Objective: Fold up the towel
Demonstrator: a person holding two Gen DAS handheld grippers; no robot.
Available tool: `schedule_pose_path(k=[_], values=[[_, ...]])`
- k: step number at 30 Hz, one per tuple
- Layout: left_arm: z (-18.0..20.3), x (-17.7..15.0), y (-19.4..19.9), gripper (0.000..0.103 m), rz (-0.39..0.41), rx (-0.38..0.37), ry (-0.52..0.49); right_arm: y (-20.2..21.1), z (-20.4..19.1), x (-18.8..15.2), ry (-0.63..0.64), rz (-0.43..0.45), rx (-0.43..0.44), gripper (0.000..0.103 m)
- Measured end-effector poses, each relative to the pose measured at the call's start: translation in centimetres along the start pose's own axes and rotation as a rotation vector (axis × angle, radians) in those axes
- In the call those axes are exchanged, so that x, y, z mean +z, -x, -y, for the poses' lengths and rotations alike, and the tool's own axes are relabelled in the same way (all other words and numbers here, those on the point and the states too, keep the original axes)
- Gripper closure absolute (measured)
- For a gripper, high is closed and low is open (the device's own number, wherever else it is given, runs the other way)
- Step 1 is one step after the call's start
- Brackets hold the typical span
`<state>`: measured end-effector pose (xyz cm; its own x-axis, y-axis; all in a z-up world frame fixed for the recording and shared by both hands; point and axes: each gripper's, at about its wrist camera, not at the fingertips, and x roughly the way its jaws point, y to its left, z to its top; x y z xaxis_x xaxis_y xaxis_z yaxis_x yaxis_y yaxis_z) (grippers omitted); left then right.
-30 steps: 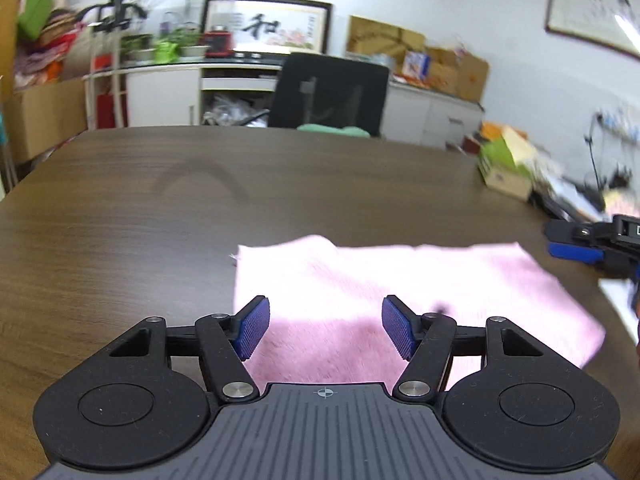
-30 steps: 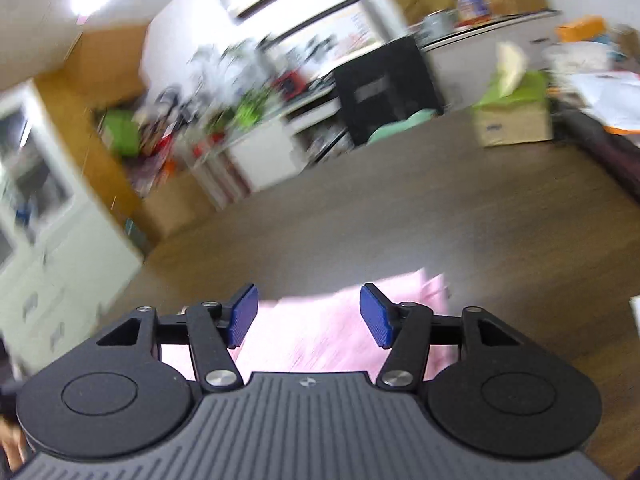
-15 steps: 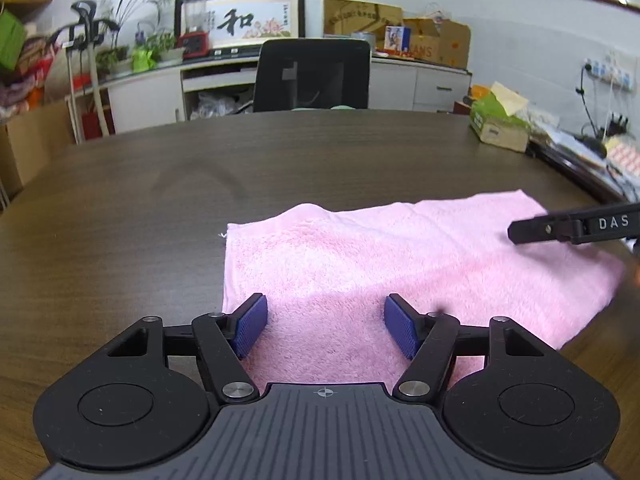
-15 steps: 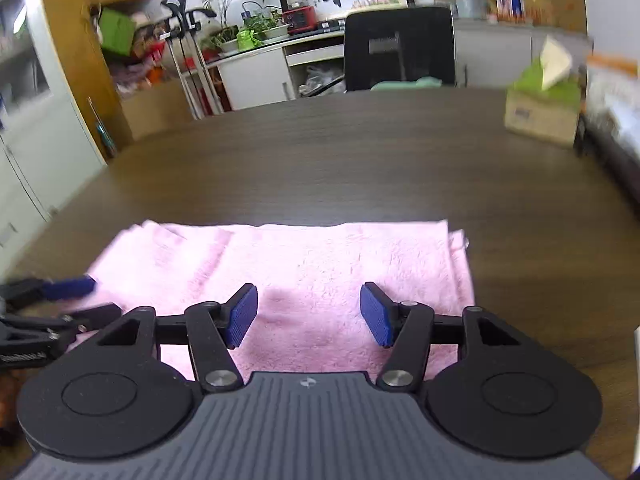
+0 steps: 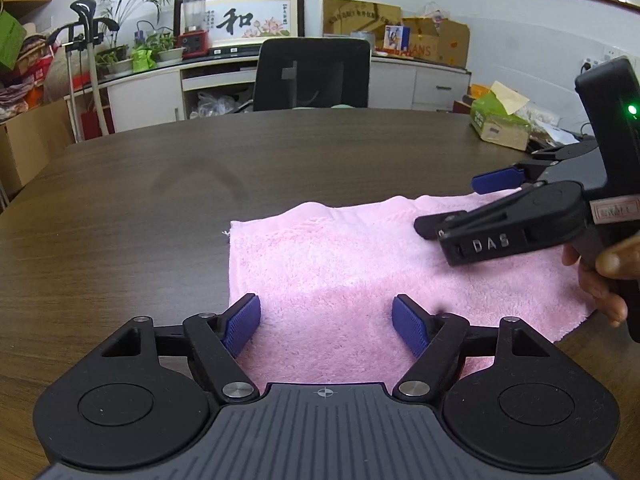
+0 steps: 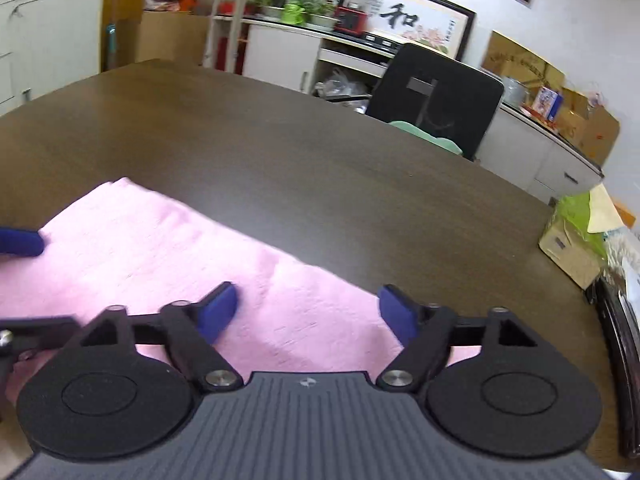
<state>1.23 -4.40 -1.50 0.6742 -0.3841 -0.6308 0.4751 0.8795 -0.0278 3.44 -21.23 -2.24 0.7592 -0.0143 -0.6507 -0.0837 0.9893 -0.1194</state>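
Observation:
A pink towel [image 5: 360, 264] lies flat on the dark wooden table [image 5: 200, 184]. It also shows in the right wrist view [image 6: 160, 248]. My left gripper [image 5: 326, 326] is open and empty, low over the towel's near left part. My right gripper [image 6: 308, 314] is open and empty over the towel's right part. The right gripper also shows from the side in the left wrist view [image 5: 460, 204], open above the towel's far right side. One blue pad of the left gripper shows at the left edge of the right wrist view.
A green tissue box [image 5: 500, 120] stands on the table's far right. A black office chair [image 5: 312, 74] stands behind the table. White cabinets with plants and cardboard boxes line the back wall. The table's near right edge runs just past the towel.
My right gripper has swung in over the towel's right side and turned to the right. My left gripper has stayed low over the towel's left part. Both stay open.

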Motion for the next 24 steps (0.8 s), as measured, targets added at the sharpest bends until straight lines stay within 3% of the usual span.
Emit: schedule_pose_path(k=[8,13,15,18,22,24], values=[[-0.6,0.1,-0.2,0.016,0.000,0.087,0.008,2.0,0.3,-0.8,0.006,0.062,-0.028,0.024],[-1.9,0.2,-0.5,0.016,-0.022,0.057,0.065,2.3,3.9,-2.1,-0.166,0.006,0.203,0.024],[-1.9,0.2,-0.5,0.016,-0.020,0.061,0.066,2.5,6.0,-3.1,-0.238,-0.022,0.226,0.026],[-1.7,0.1,-0.5,0.016,-0.017,0.067,0.058,2.8,8.2,-4.0,-0.249,-0.014,0.120,0.029],[-1.4,0.0,-0.5,0.015,-0.013,0.076,0.047,3.4,10.2,-4.9,-0.312,-0.004,0.119,0.031],[-1.4,0.0,-0.5,0.014,-0.012,0.079,0.048,4.1,10.1,-5.2,-0.304,0.014,0.077,0.031]])
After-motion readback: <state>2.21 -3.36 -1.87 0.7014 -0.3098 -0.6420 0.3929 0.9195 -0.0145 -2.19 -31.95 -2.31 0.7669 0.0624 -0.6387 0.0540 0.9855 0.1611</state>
